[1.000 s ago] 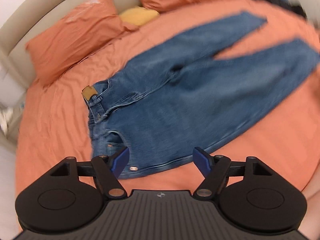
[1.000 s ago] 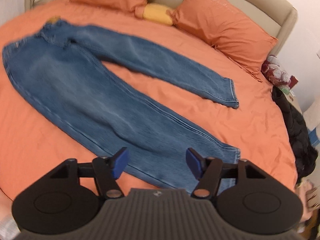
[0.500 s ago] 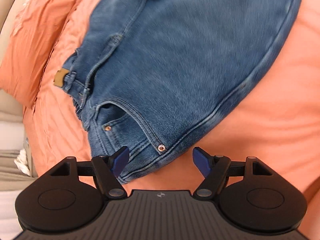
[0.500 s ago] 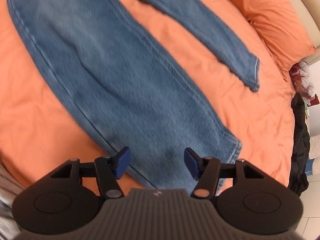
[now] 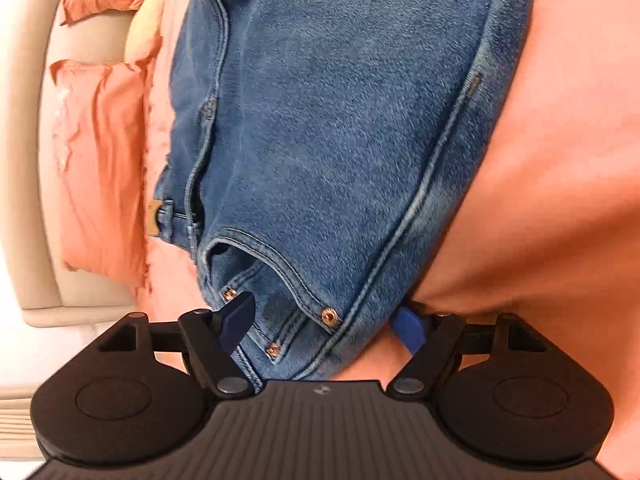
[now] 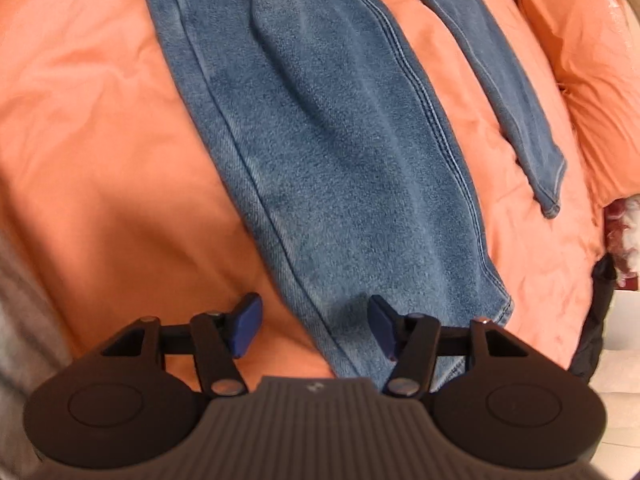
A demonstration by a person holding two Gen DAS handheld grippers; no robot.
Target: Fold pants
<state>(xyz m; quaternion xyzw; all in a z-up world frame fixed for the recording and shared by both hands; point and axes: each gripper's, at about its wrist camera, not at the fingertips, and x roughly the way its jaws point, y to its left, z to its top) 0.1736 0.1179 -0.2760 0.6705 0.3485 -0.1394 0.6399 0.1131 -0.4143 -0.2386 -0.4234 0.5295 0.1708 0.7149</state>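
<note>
Blue jeans (image 5: 340, 140) lie flat on an orange bedsheet (image 5: 540, 240). My left gripper (image 5: 324, 324) is low over the waist corner by the front pocket and its copper rivets (image 5: 328, 315). Its jaws are closing with that corner between them, and the pads do not press it. In the right wrist view, the near leg (image 6: 340, 160) runs down to its hem (image 6: 500, 304), and the other leg (image 6: 512, 100) lies apart at the right. My right gripper (image 6: 314, 328) straddles the near leg's outer seam close to the hem. Its jaws are closing and stand apart around flat cloth.
Orange pillows (image 5: 100, 160) (image 6: 600, 80) and a yellow pillow (image 5: 146, 24) lie against a beige headboard (image 5: 24, 160). A dark garment (image 6: 596, 320) hangs at the bed's right edge, with a red and white item (image 6: 624, 228) behind it. A grey sleeve (image 6: 20, 300) shows at the left.
Both grippers have come down close to the jeans and rolled. The left now has the waist corner between its pads. The right gripper's pads stand closer together.
</note>
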